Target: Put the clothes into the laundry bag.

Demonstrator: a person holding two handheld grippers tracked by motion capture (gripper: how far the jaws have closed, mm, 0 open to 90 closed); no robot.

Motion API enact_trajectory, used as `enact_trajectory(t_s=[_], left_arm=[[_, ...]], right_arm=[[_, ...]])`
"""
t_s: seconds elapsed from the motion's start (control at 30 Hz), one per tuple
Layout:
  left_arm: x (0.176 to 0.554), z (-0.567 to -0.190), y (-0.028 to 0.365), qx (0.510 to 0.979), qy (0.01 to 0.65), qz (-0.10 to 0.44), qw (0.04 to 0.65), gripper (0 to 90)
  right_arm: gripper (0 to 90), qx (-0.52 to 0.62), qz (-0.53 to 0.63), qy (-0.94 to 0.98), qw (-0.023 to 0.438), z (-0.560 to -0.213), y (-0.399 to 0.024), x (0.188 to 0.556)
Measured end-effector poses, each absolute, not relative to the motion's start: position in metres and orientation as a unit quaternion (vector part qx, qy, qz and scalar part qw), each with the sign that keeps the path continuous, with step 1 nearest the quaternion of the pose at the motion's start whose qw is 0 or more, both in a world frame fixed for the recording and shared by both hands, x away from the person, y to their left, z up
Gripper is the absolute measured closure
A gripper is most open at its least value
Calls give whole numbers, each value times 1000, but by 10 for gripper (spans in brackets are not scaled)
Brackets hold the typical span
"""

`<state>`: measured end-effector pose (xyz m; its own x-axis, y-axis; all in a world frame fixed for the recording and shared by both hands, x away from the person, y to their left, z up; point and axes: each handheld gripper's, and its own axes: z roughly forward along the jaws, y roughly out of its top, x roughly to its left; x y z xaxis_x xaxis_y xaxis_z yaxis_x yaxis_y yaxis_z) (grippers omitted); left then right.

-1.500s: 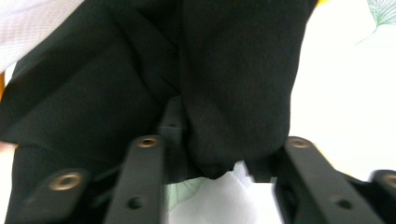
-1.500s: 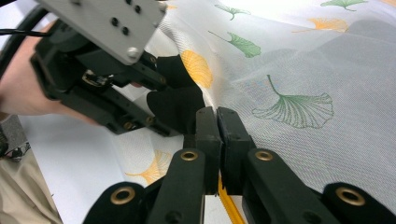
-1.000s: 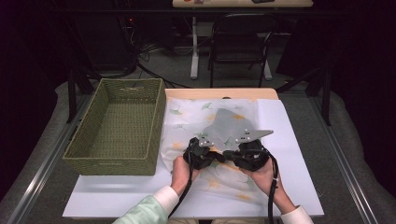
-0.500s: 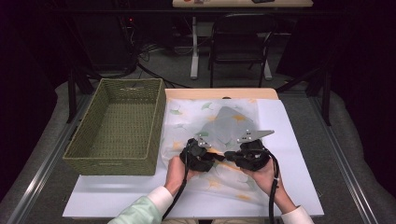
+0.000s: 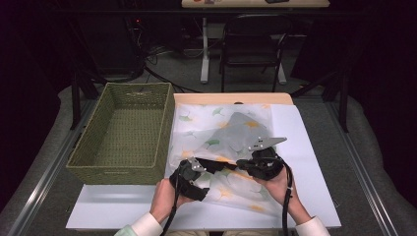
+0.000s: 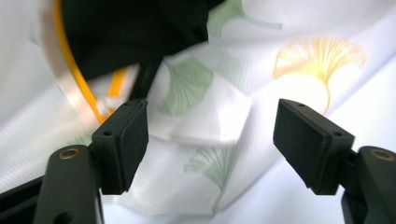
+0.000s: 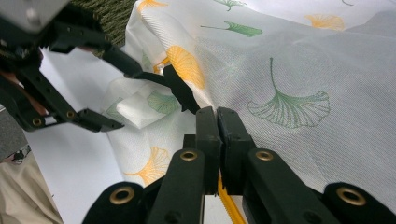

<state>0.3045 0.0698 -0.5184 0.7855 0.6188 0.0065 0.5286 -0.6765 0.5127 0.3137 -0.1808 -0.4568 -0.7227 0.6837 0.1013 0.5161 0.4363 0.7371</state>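
A thin white cloth printed with green and orange ginkgo leaves lies spread on the white board. My right gripper is shut on a fold of the cloth, which rises away from its jaws. My left gripper sits just to its left, near the cloth's front edge. Its jaws have just been opening and now stand wide apart. A small folded corner of the cloth lies between the pads, untouched. The right gripper's view shows the left gripper spread over that same corner.
A green woven basket stands empty along the cloth's left side. Bare white board lies in front of and right of the cloth. Beyond the table, a black chair stands on the dark floor.
My left gripper has let go of the cloth, opened its jaws and slid left and toward the person, away from the right gripper. The right gripper has stayed put.
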Motion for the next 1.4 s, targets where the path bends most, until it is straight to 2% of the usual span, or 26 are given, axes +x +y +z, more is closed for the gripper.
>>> enact_trajectory(t_s=[0.23, 0.53, 0.63, 0.83, 1.23, 1.4], left_arm=[[304, -530, 61, 912, 310, 98, 251, 444], [310, -542, 63, 910, 305, 108, 258, 799], [310, -542, 65, 910, 302, 114, 259, 856], [306, -537, 72, 914, 294, 100, 260, 874], [276, -535, 116, 923, 294, 71, 238, 874], [276, -535, 116, 923, 294, 71, 238, 873]], right_arm=[[877, 359, 388, 842, 105, -459, -180, 314], [878, 358, 384, 845, 105, -460, -179, 313], [878, 356, 385, 845, 106, -460, -178, 313], [878, 359, 389, 842, 106, -458, -181, 313], [879, 354, 380, 848, 103, -460, -176, 311], [879, 354, 380, 848, 103, -460, -176, 311]])
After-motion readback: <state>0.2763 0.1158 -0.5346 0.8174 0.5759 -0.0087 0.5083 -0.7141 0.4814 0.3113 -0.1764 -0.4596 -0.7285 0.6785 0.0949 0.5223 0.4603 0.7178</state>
